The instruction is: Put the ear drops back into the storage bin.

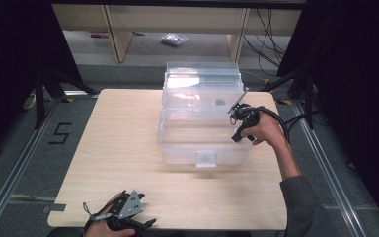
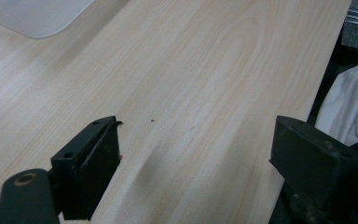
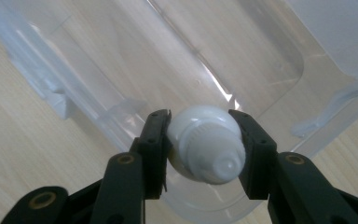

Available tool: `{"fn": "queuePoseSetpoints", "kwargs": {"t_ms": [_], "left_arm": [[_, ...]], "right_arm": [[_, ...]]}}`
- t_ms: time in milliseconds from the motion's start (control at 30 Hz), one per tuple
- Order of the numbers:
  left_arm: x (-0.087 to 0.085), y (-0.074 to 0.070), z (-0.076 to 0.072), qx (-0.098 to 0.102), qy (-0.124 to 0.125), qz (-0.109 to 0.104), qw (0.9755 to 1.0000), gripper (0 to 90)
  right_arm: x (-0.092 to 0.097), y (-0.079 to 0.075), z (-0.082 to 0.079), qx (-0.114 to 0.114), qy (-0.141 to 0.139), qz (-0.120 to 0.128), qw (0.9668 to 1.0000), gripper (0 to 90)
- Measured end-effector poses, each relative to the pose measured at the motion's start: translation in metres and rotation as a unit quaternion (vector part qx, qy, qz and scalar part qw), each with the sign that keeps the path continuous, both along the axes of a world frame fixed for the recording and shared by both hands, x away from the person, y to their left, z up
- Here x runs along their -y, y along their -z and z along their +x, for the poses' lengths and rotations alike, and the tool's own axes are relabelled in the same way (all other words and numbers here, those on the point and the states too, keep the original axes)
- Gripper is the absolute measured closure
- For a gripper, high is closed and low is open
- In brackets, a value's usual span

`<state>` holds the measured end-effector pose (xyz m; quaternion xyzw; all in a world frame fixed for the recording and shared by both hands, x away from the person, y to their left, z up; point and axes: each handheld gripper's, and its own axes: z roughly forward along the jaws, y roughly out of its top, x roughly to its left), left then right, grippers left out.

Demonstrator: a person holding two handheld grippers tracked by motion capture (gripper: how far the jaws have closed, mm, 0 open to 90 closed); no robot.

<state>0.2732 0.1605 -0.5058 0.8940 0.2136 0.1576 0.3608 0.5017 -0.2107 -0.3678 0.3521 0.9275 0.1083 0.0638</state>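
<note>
A clear plastic storage box (image 1: 177, 157) stands in the middle of the wooden table (image 1: 113, 163), its lid (image 1: 202, 74) tipped up at the back. My right gripper (image 1: 237, 129) is over the box's right side, held by a hand. In the right gripper view the right gripper (image 3: 200, 122) is shut on a white tube with a ribbed cap (image 3: 204, 140), cap end toward the camera, above the box's open inside (image 3: 242, 56). My left gripper (image 1: 145, 224) rests at the table's front edge. In the left gripper view the left gripper (image 2: 196, 128) is open, with bare wood between its jaws.
A corner of the box's base (image 2: 32, 16) lies at the top left of the left gripper view, and a white cloth (image 2: 349, 102) lies past the table's edge. Behind the table are wooden frames and a small plastic bag (image 1: 174, 39) on the floor.
</note>
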Motion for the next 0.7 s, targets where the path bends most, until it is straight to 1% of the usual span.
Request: {"fn": "queuePoseSetpoints", "kwargs": {"t_ms": [67,133,167,200,233,267,300,333,367,400,433,467,500,533,567,600,633,667,700], "left_arm": [[0.0,0.0,0.0,0.0,0.001,0.001,1.0,15.2],[0.001,0.001,-0.002,-0.01,-0.006,-0.014,0.9998,15.2],[0.0,0.0,-0.001,-0.006,-0.005,-0.01,0.9999,15.1],[0.0,0.0,0.0,-0.008,-0.003,-0.003,1.0,15.2],[0.0,0.0,0.0,-0.007,-0.001,-0.001,1.0,15.2],[0.001,0.001,-0.002,-0.01,-0.008,-0.012,0.9998,15.2],[0.001,0.0,-0.002,-0.011,-0.005,-0.012,0.9999,15.1],[0.001,0.001,-0.002,-0.01,-0.006,-0.014,0.9998,15.2],[0.001,0.0,-0.001,-0.003,-0.001,-0.011,0.9999,15.2],[0.001,0.0,-0.001,-0.004,-0.002,-0.01,0.9999,15.1],[0.0,0.0,0.0,0.0,0.0,0.0,1.0,15.2],[0.0,0.0,0.0,-0.001,0.001,0.0,1.0,15.2],[-0.001,-0.001,0.001,0.002,0.001,0.009,1.0,15.1],[0.0,-0.001,0.0,0.0,0.0,0.005,1.0,15.2],[0.001,0.0,-0.001,-0.004,0.0,-0.008,1.0,15.2],[0.001,0.0,-0.001,-0.004,-0.002,-0.01,0.9999,15.2],[0.001,0.0,-0.001,-0.004,-0.001,-0.01,0.9999,15.2],[0.001,0.0,-0.001,-0.004,-0.001,-0.011,0.9999,15.2],[0.001,0.0,-0.001,-0.004,-0.001,-0.01,0.9999,15.2]], "right_arm": [[-0.001,0.003,0.003,-0.003,0.002,-0.004,1.0,60.2],[-0.002,0.006,0.005,-0.009,0.003,-0.009,0.9999,60.2],[-0.004,0.01,0.007,-0.012,0.003,-0.012,0.9999,60.2],[-0.004,0.013,0.008,-0.015,0.004,-0.01,0.9998,60.2],[-0.005,0.015,0.009,-0.02,0.007,-0.009,0.9997,60.2],[-0.005,0.015,0.009,-0.02,0.007,-0.009,0.9997,60.2],[-0.006,0.017,0.009,-0.025,0.015,-0.013,0.9995,60.2],[-0.005,0.02,0.01,-0.025,0.011,-0.01,0.9996,60.2],[-0.005,0.021,0.011,-0.026,0.015,-0.013,0.9995,60.2],[-0.005,0.023,0.012,-0.03,0.017,-0.01,0.9994,60.2],[-0.005,0.025,0.012,-0.029,0.013,-0.008,0.9995,60.2],[-0.005,0.026,0.014,-0.029,0.011,-0.013,0.9994,60.2],[-0.006,0.027,0.014,-0.033,0.02,-0.014,0.9992,60.2],[-0.005,0.028,0.015,-0.033,0.015,-0.017,0.9992,60.2],[-0.006,0.029,0.015,-0.039,0.021,-0.015,0.9989,60.2],[-0.007,0.03,0.016,-0.041,0.024,-0.019,0.9987,60.2],[-0.007,0.031,0.017,-0.041,0.022,-0.019,0.9987,60.2],[-0.008,0.032,0.017,-0.045,0.033,-0.021,0.9982,60.2],[-0.007,0.035,0.02,-0.047,0.026,-0.022,0.9983,60.2]]}}
